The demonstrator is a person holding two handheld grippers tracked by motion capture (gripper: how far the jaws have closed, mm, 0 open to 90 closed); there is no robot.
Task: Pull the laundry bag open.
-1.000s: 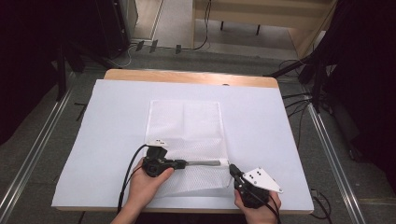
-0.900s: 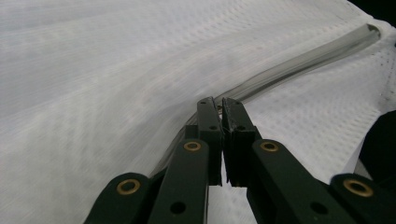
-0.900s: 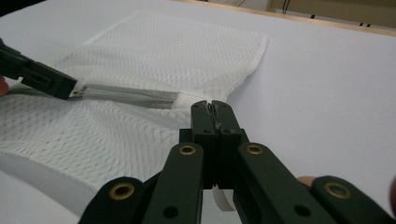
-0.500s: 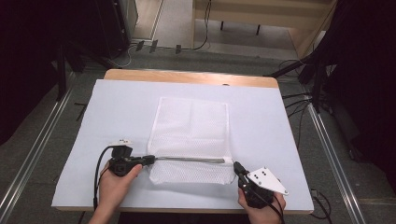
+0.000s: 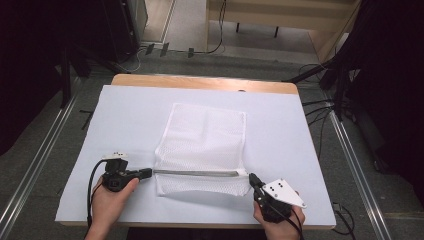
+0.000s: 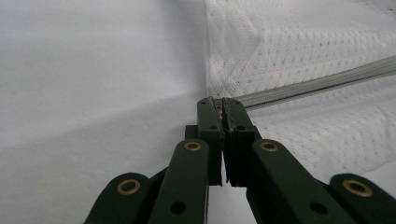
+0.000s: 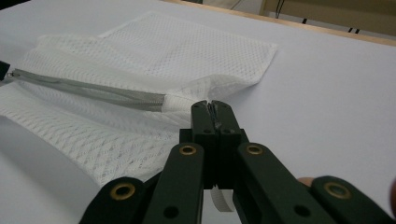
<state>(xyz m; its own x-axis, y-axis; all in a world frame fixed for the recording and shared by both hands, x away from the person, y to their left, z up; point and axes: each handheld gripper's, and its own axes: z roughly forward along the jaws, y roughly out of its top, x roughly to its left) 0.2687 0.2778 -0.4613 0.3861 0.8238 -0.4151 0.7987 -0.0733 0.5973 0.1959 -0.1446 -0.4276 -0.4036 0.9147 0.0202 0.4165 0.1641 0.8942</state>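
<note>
Desk [image 5: 130, 115]: a white sheet is covering the top; a strip of bare wood is showing along the far edge.
Mesh bag [image 5: 205, 135]: a white net bag is lying flat at the middle of the desk, its near part reaching toward the near edge.
Zipper [image 5: 197, 173]: a grey zipper is running across the near part of the bag, parallel to the near edge, stretched straight between the two tools.
Left tool [image 5: 146, 173]: it is lying low near the near-left corner of the desk, pointing at the left end of the zipper. In the left gripper view the jaws are pressed together on something small at that zipper end; what exactly is being pinched cannot be told.
Left hand [image 5: 112, 197]: it is gripping the tool body from the near edge.
Right tool [image 5: 252, 180]: it is sitting near the near-right corner of the desk. In the right gripper view the jaws are clamped on a fold of mesh at the bag's right end, just beside the zipper's end.
Right hand [image 5: 277, 220]: it is holding the tool at the near edge.
</note>
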